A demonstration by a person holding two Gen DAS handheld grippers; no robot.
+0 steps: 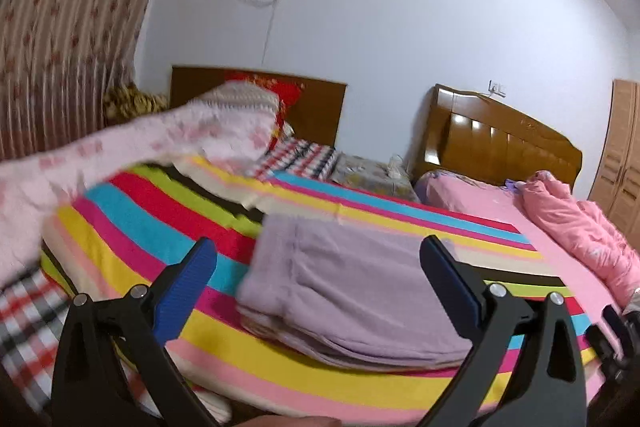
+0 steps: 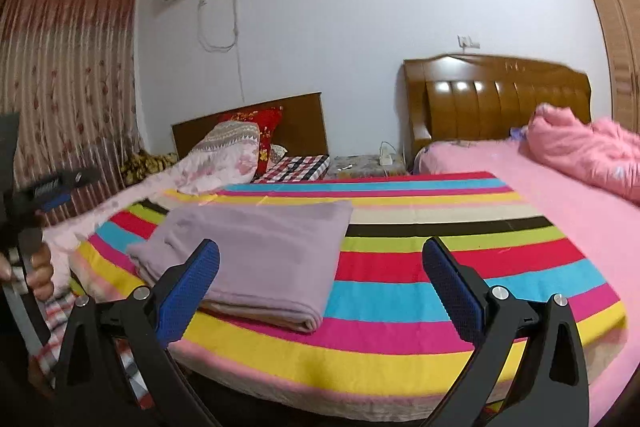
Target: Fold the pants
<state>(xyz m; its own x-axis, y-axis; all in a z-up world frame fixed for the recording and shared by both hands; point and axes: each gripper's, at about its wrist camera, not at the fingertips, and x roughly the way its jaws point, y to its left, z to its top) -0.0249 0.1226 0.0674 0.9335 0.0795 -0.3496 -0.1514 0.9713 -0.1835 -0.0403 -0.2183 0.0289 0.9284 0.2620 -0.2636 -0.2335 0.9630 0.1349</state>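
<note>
The lavender pants (image 1: pixel 352 287) lie folded into a thick rectangle on the rainbow-striped blanket (image 1: pixel 160 219). My left gripper (image 1: pixel 320 279) hovers just in front of the stack, open, with the fabric visible in the gap between its blue pads and nothing held. In the right wrist view the folded pants (image 2: pixel 256 251) lie left of centre on the striped blanket (image 2: pixel 420 267). My right gripper (image 2: pixel 320 267) is open and empty, its left pad overlapping the stack's near edge. At that view's left edge a hand (image 2: pixel 40 271) holds the left gripper (image 2: pixel 56 187).
A pink floral quilt (image 1: pixel 120 155) is bunched along the blanket's left side. To the right stands a second bed with a pink sheet (image 2: pixel 560 211) and a rumpled pink duvet (image 2: pixel 592 151). Wooden headboards (image 2: pixel 496 95), a bedside stand (image 2: pixel 360 163) and curtains (image 2: pixel 60 87) line the back.
</note>
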